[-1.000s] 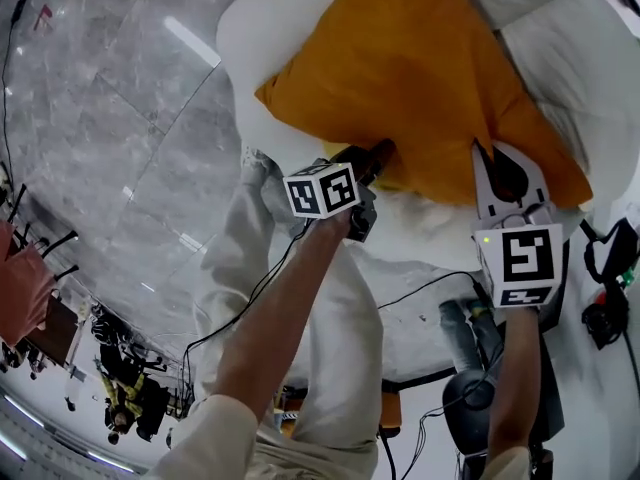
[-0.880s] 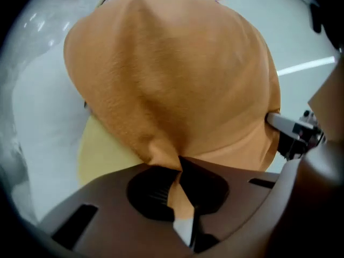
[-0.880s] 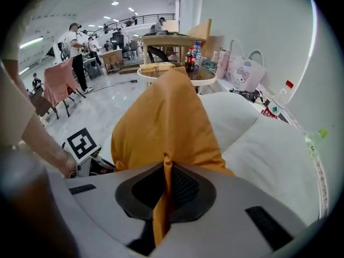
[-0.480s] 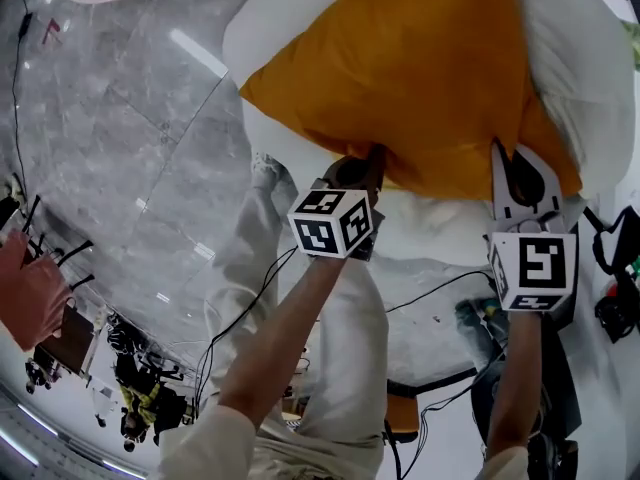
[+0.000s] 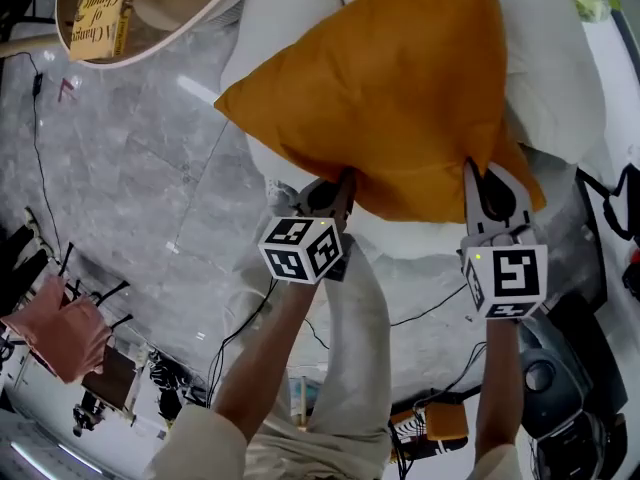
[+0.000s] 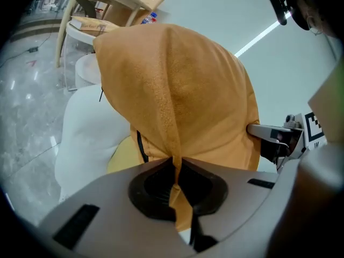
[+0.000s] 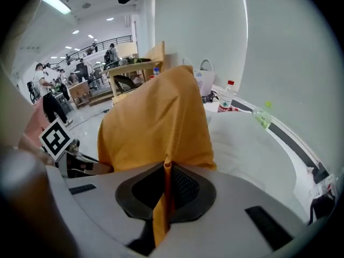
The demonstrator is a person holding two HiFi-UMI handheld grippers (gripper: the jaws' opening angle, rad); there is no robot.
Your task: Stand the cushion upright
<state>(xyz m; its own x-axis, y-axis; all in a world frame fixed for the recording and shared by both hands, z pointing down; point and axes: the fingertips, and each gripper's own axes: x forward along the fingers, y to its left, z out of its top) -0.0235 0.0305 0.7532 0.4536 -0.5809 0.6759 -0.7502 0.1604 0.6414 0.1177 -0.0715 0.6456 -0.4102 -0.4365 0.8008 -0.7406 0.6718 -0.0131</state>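
An orange cushion (image 5: 390, 78) is lifted off a white seat (image 5: 560, 78), its near edge raised and its body tilted up. My left gripper (image 5: 343, 180) is shut on the cushion's near left edge, and a fold of the orange cushion (image 6: 177, 90) fabric is pinched between the left gripper's (image 6: 175, 163) jaws. Over at the near right corner, my right gripper (image 5: 473, 173) is shut as well. In the right gripper view the orange cushion (image 7: 156, 122) rises in front, its seam clamped in the right gripper (image 7: 165, 168).
A white padded seat (image 6: 91, 133) lies under and behind the cushion. At the upper left stands a round wooden side table (image 5: 150, 18) with a yellow book (image 5: 100, 8) on it. Grey marble floor (image 5: 110, 168) spreads to the left. Cables and gear (image 5: 570, 388) lie near the person's legs.
Both grippers have risen with the cushion's near edge, and the cushion has tipped up off the seat. The left gripper's jaws have closed on the fabric.
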